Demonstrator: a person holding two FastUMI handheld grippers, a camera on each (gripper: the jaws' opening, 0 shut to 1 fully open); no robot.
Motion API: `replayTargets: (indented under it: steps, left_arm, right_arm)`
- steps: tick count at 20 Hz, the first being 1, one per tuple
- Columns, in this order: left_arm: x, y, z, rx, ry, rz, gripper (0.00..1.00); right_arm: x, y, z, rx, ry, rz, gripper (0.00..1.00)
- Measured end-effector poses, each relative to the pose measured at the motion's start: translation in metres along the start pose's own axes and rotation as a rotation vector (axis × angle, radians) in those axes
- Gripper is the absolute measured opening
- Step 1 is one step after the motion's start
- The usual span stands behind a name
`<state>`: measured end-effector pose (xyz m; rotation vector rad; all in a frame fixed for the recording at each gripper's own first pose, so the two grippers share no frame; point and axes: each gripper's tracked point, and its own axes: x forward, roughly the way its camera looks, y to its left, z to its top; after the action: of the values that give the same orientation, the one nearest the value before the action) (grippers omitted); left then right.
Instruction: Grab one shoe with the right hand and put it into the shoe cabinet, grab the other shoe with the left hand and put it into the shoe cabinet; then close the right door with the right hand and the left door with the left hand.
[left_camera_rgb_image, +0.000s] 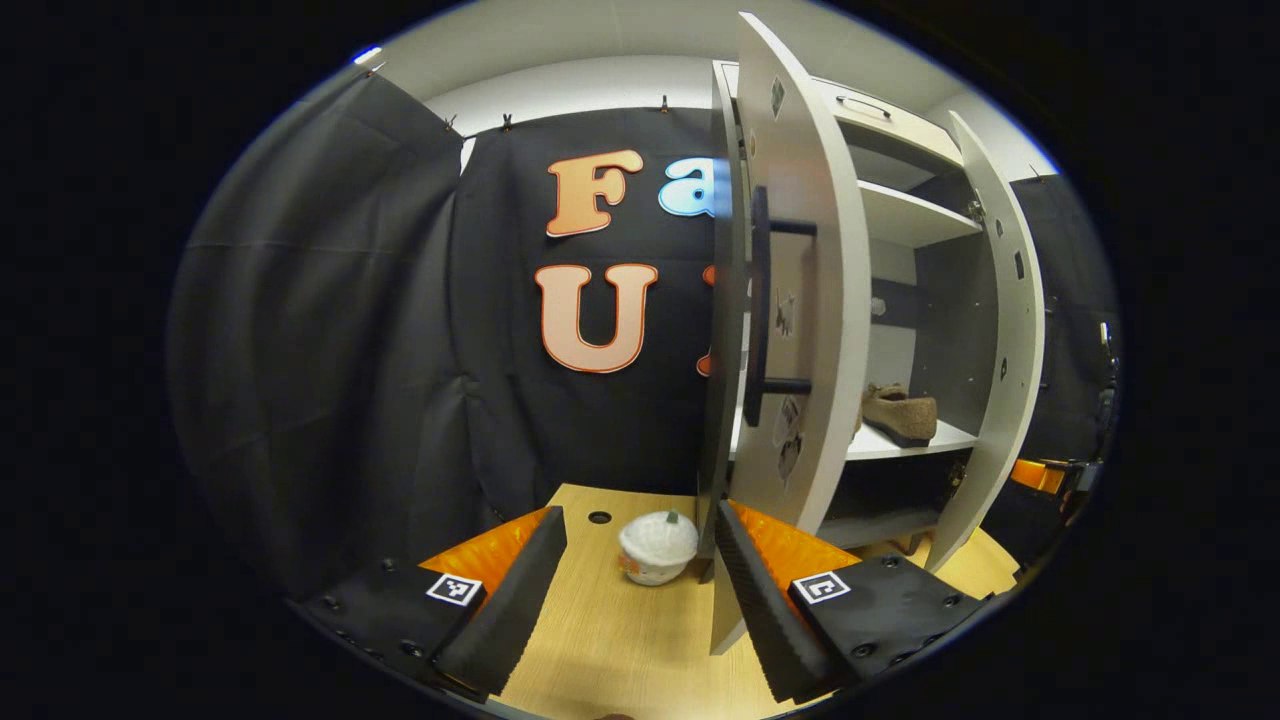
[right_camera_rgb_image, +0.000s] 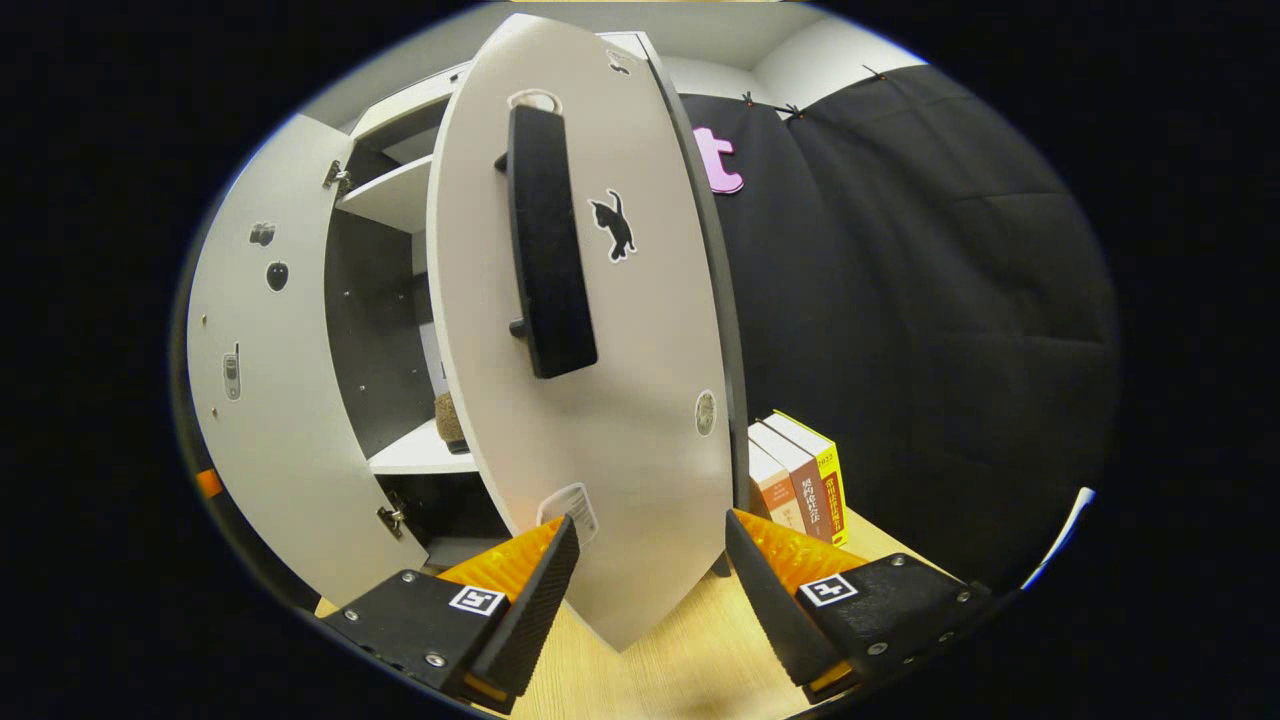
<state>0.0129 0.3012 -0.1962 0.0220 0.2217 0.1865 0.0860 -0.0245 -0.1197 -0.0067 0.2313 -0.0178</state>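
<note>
The brown suede shoe (left_camera_rgb_image: 900, 413) lies on the lower white shelf (left_camera_rgb_image: 905, 443) inside the white two-door shoe cabinet (left_camera_rgb_image: 900, 215); a sliver of brown on the same shelf shows in the right gripper view, past the door edge. Whether a second shoe sits beside it cannot be told.

Both cabinet doors stand partly open. In the left gripper view, the left white door (left_camera_rgb_image: 800, 300) with its vertical black bar handle (left_camera_rgb_image: 762, 305) swings outward, its edge just beyond the right-hand finger. The right white door (right_camera_rgb_image: 590, 330) carries a black bar handle (right_camera_rgb_image: 545, 245) and a black cat sticker (right_camera_rgb_image: 615, 225).

The left gripper (left_camera_rgb_image: 640, 585) is held level above the pale wooden counter (left_camera_rgb_image: 620, 640), aimed at the black cloth wall beside the cabinet. Its fingers (left_camera_rgb_image: 510, 600) are spread wide and hold nothing. A small white round pot with a green knob (left_camera_rgb_image: 657, 547) stands on the counter between them, farther off.

The right gripper (right_camera_rgb_image: 650, 580) points at the outer face of the right door, close to its lower edge. Its fingers (right_camera_rgb_image: 530, 610) are spread wide, and contact with the door cannot be confirmed.

A row of upright books (right_camera_rgb_image: 800, 480) stands on the counter right of the cabinet.
</note>
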Motion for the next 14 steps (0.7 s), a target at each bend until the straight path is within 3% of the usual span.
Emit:
replayTargets:
  steps: [6, 14]
  left_arm:
    - [0.025, -0.008, -0.019, -0.023, 0.017, -0.052, 0.97]
    - [0.033, -0.037, -0.024, 0.041, 0.006, -0.142, 0.96]
  right_arm:
    - [-0.011, 0.008, 0.009, -0.015, -0.02, 0.011, 0.92]
    - [-0.026, 0.012, 0.029, -0.052, -0.061, 0.02, 0.92]
